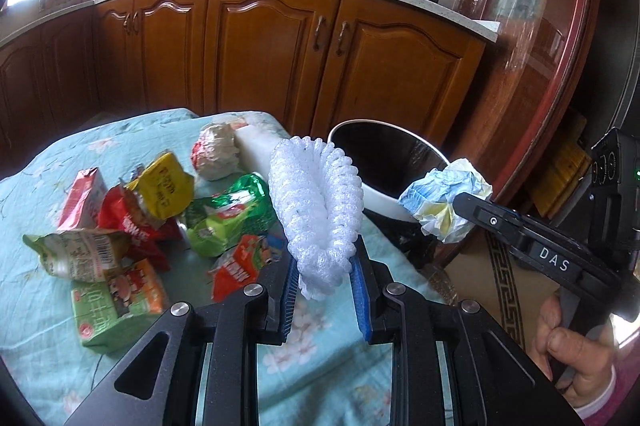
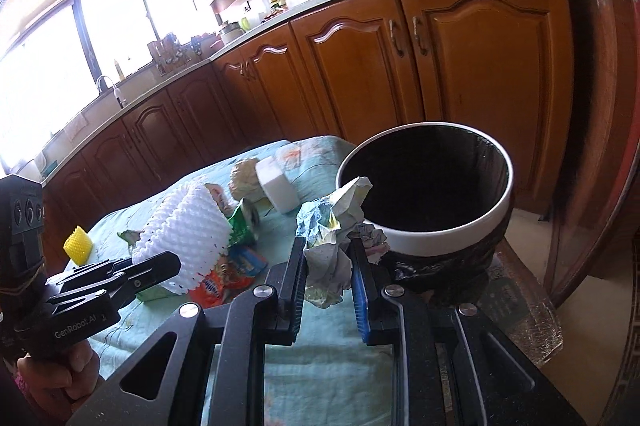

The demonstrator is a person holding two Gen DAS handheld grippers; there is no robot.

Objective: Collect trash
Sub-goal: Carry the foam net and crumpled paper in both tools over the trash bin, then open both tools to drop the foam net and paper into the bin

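Note:
My left gripper point(image 1: 325, 268) is shut on a white foam fruit net point(image 1: 316, 202) and holds it above the table; the net also shows in the right wrist view point(image 2: 184, 226). My right gripper point(image 2: 328, 266) is shut on a crumpled blue, white and yellow paper wad point(image 2: 330, 238), just left of the trash bin point(image 2: 448, 238), which has a white rim and a black liner. In the left wrist view the wad point(image 1: 444, 198) hangs beside the bin point(image 1: 380, 202). Several snack wrappers point(image 1: 160, 186) and cartons point(image 1: 116, 306) lie on the light blue floral cloth point(image 1: 32, 298).
A crumpled paper ball point(image 1: 216, 154) and a white foam block point(image 1: 256, 150) lie at the table's far end. A yellow foam net point(image 2: 78, 244) sits at the left. Wooden kitchen cabinets point(image 2: 360, 66) stand behind. A glass-topped round table point(image 2: 520, 306) bears the bin.

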